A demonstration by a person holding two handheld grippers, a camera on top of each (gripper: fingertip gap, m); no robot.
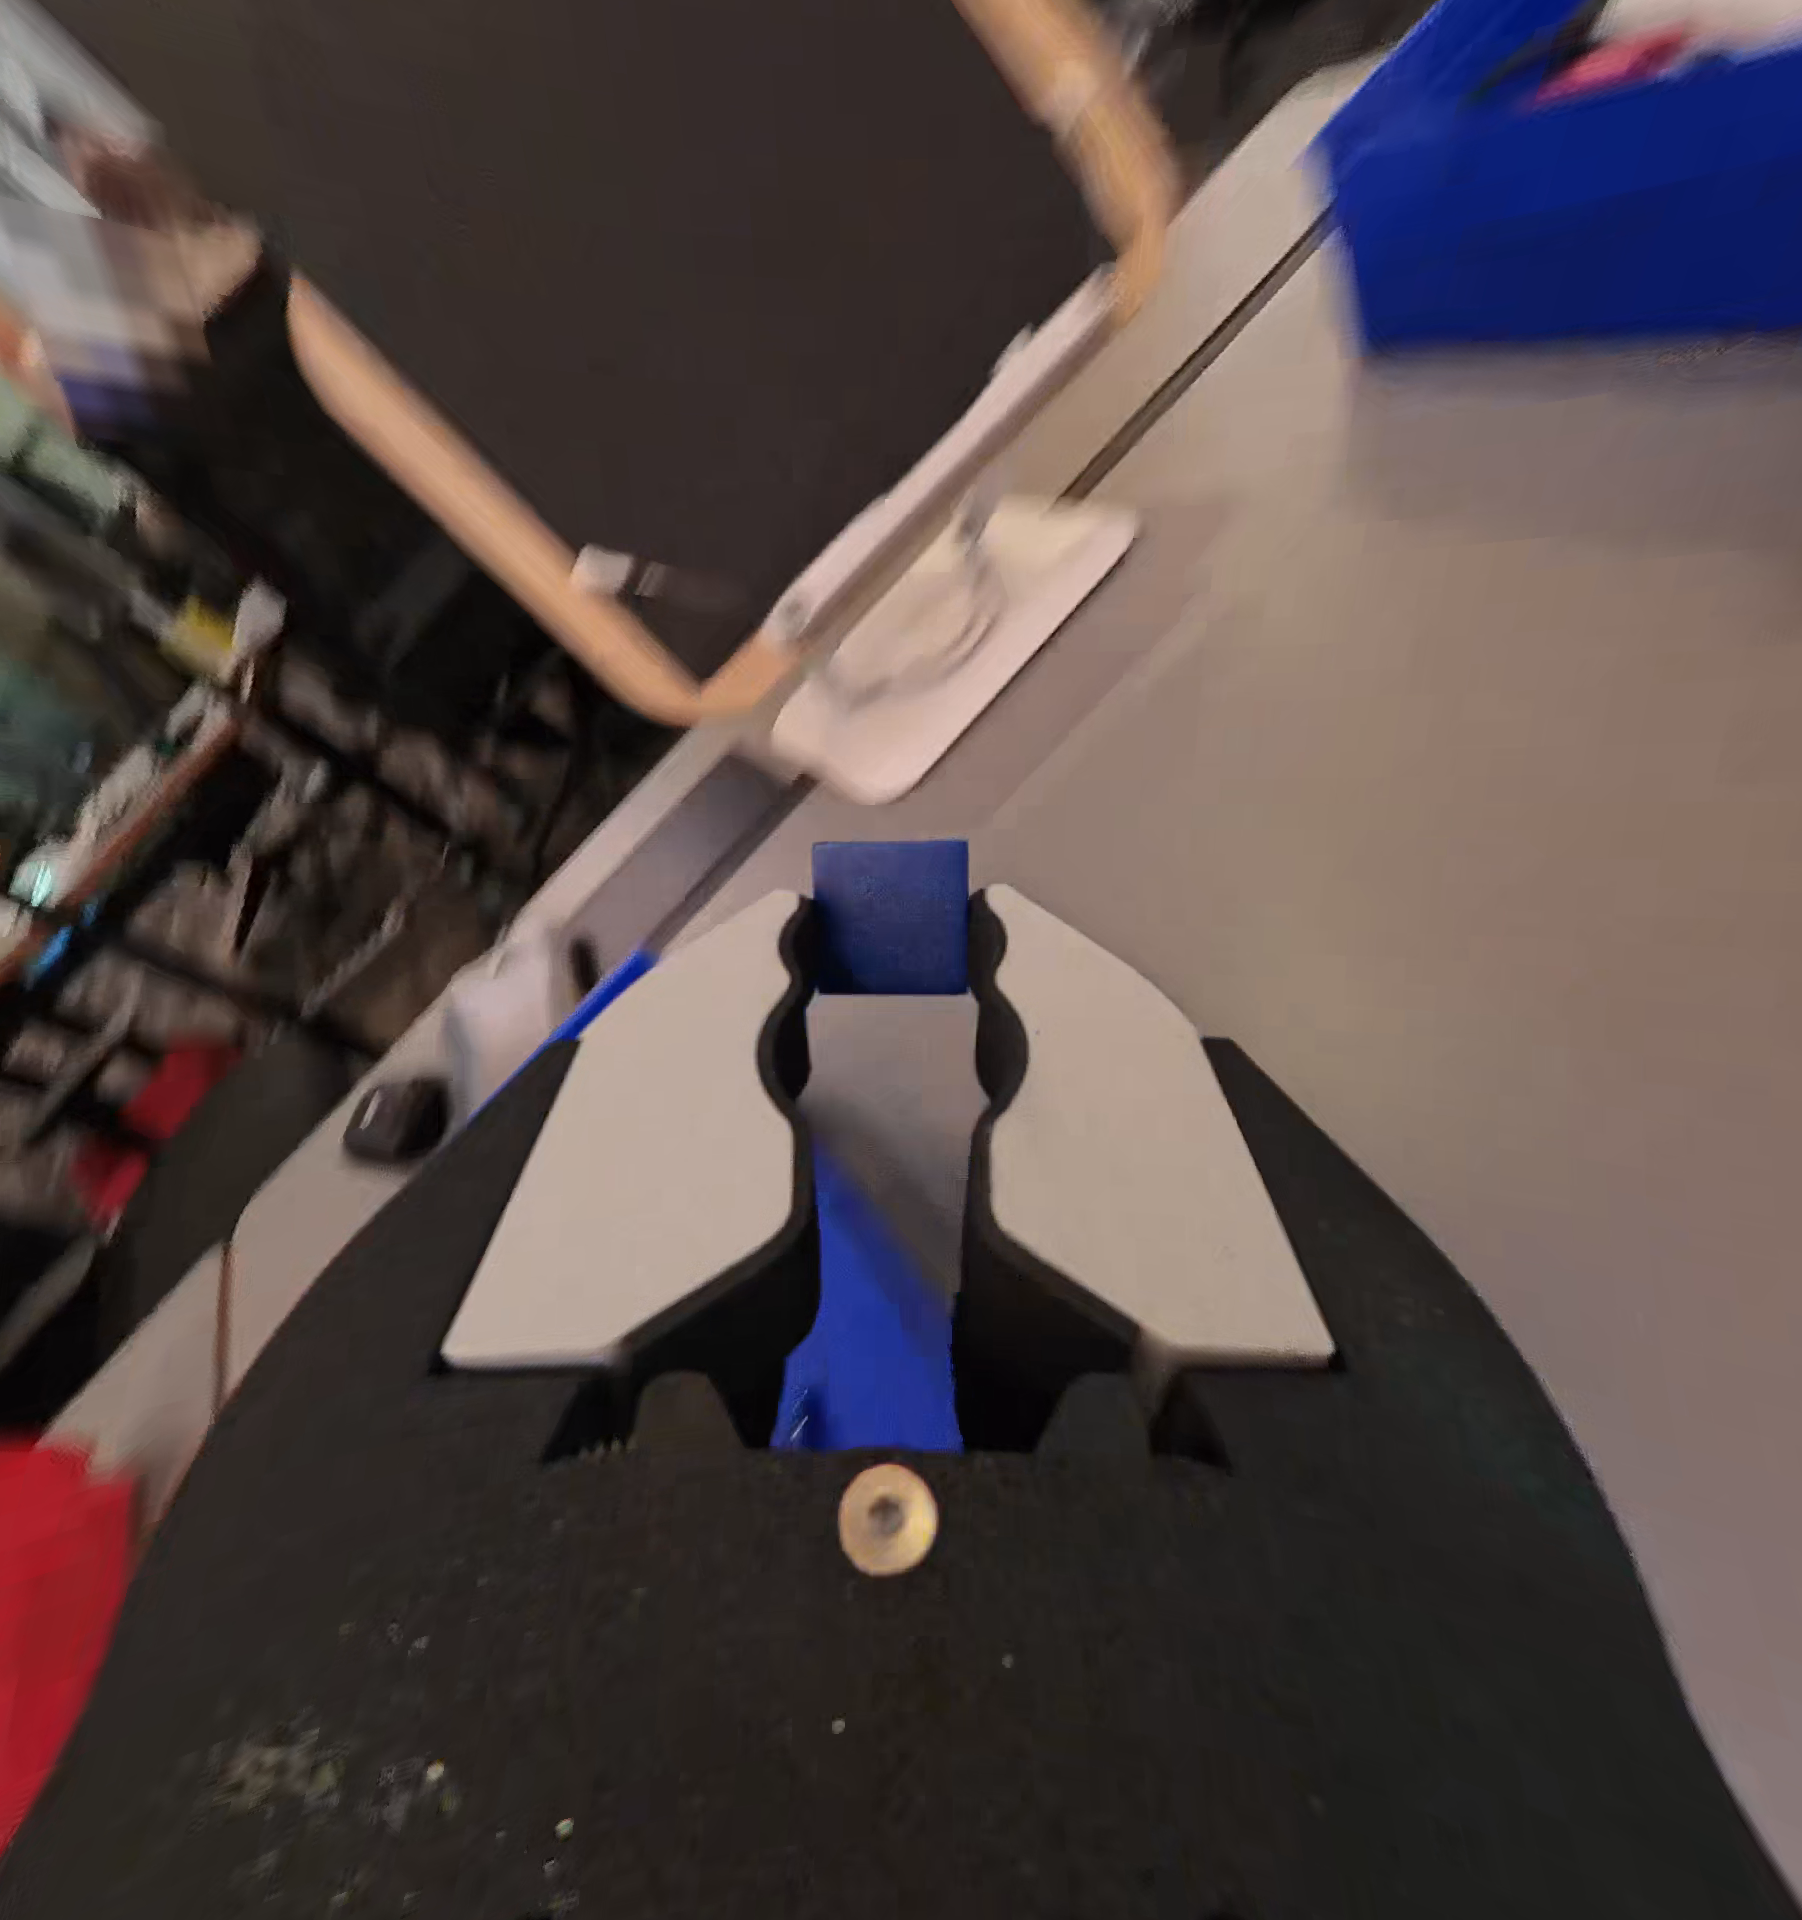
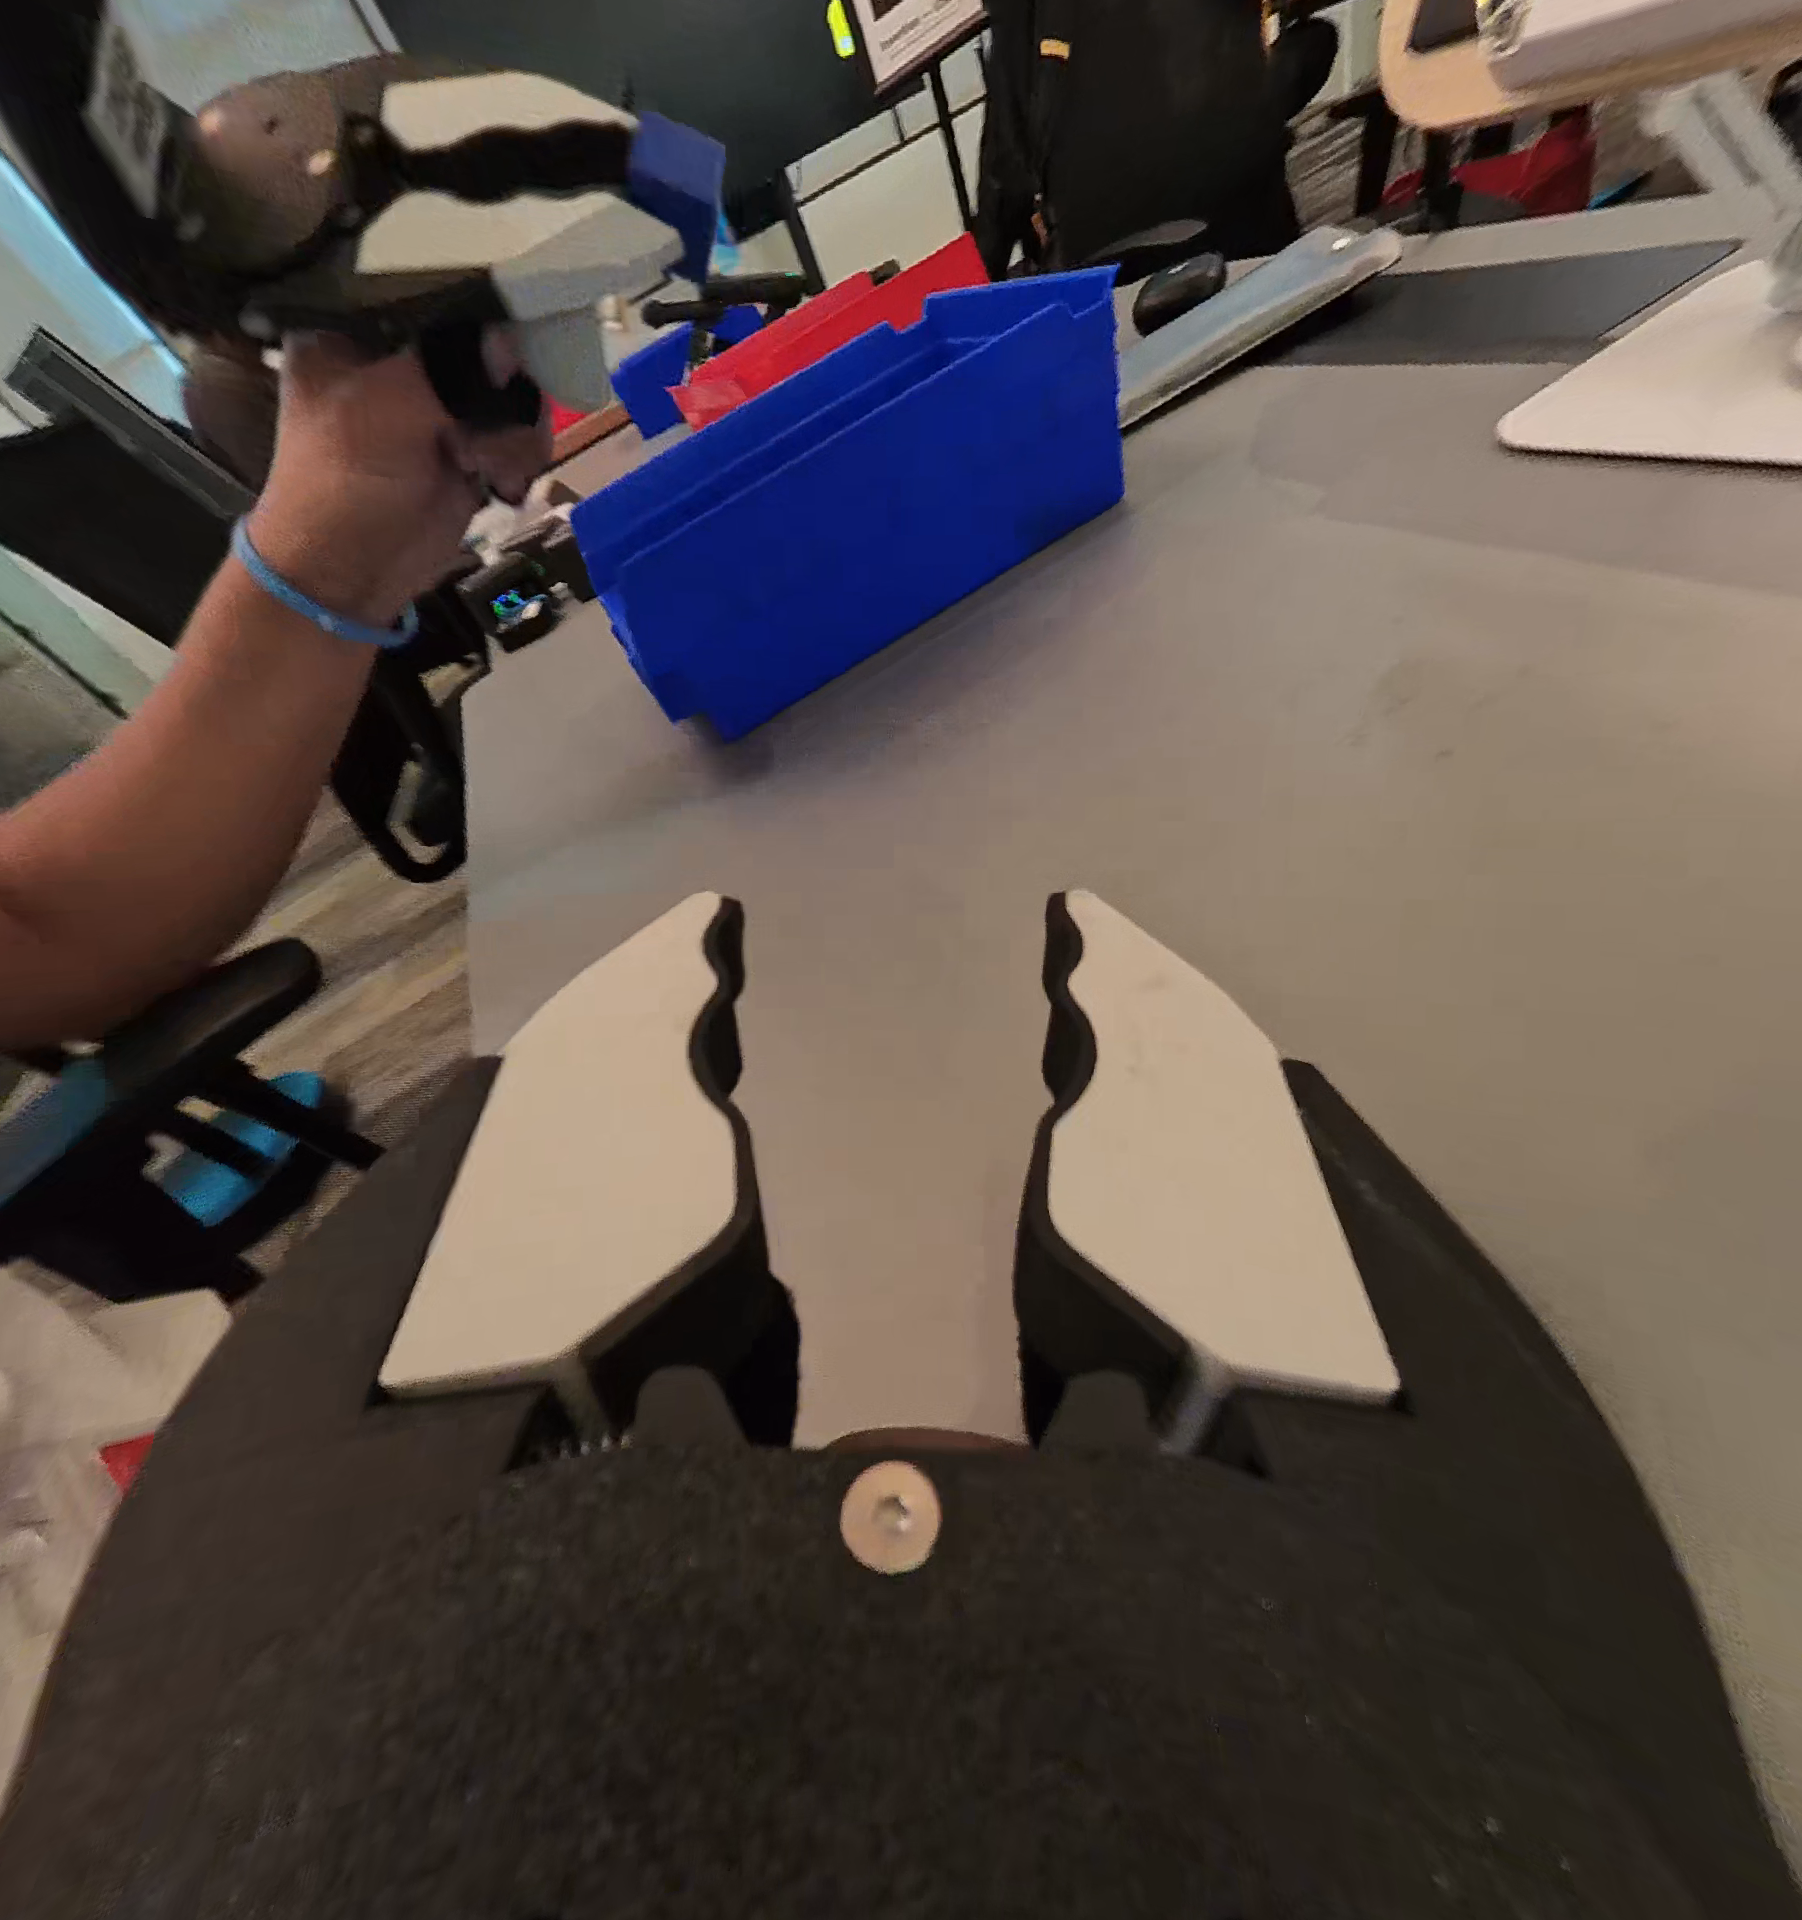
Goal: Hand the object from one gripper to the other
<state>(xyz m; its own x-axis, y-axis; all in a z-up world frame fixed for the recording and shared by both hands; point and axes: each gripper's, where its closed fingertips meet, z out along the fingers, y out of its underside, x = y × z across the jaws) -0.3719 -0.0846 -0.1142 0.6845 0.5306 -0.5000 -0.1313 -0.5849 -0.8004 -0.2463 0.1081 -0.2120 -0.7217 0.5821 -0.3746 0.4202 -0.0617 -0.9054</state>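
Observation:
My left gripper point(image 1: 891, 914) is shut on a small blue block point(image 1: 891, 920), pinched between its fingertips and held in the air above the grey table point(image 1: 1448, 935). The same gripper point(image 2: 658, 187) shows at the upper left of the right wrist view, held by a hand, with the blue block point(image 2: 677, 182) at its tips. My right gripper point(image 2: 892, 914) is open and empty, low over the grey table point(image 2: 1396, 779), well below and to the right of the left one.
A blue bin point(image 2: 855, 520) stands on the table ahead, with a red bin point(image 2: 835, 322) behind it. A white monitor base point(image 2: 1697, 384) sits at the far right; it also shows in the left wrist view point(image 1: 959, 644). A black chair point(image 2: 201, 1091) stands left of the table edge. The tips of one gripper are about 25 cm away from the tips of the other.

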